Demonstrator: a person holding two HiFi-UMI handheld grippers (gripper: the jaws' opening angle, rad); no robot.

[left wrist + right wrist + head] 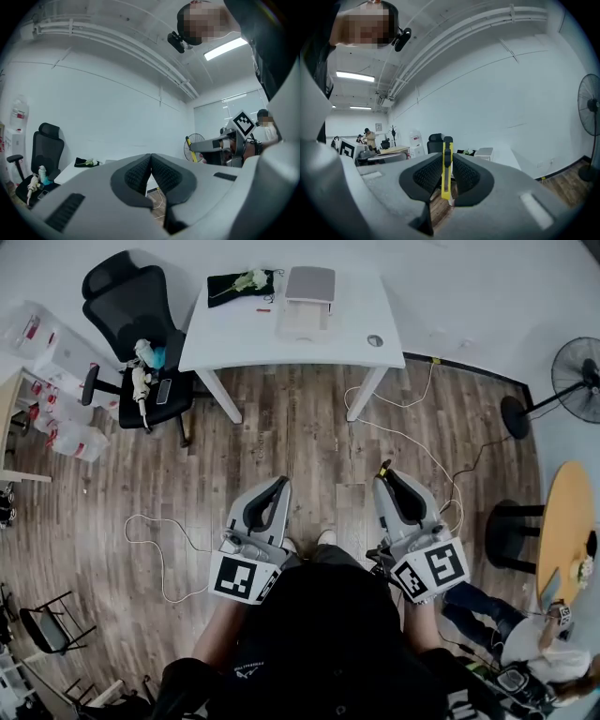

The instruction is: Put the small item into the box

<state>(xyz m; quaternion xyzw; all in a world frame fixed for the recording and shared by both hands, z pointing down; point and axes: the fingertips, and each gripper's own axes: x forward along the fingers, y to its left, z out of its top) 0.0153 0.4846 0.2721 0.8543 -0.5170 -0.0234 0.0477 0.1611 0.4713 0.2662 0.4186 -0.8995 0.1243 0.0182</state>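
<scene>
A yellow utility knife (446,172) stands upright between the pads of my right gripper (447,158), which is shut on it; its tip shows at the gripper's nose (384,466) in the head view. My left gripper (151,157) is shut with nothing between its pads. Both grippers are held low in front of the person, over the wooden floor, left (279,486) and right (386,476). The white box (302,320) with its grey lid raised lies on the white table (234,338) far ahead, also seen small as the box (484,152) beyond the right jaws.
A black office chair (136,310) with clutter stands left of the table. A black cloth with flowers (241,283) lies at the table's back. Cables (412,442) trail across the floor. A fan (574,381), a stool (511,535) and a round wooden table (567,521) stand at the right.
</scene>
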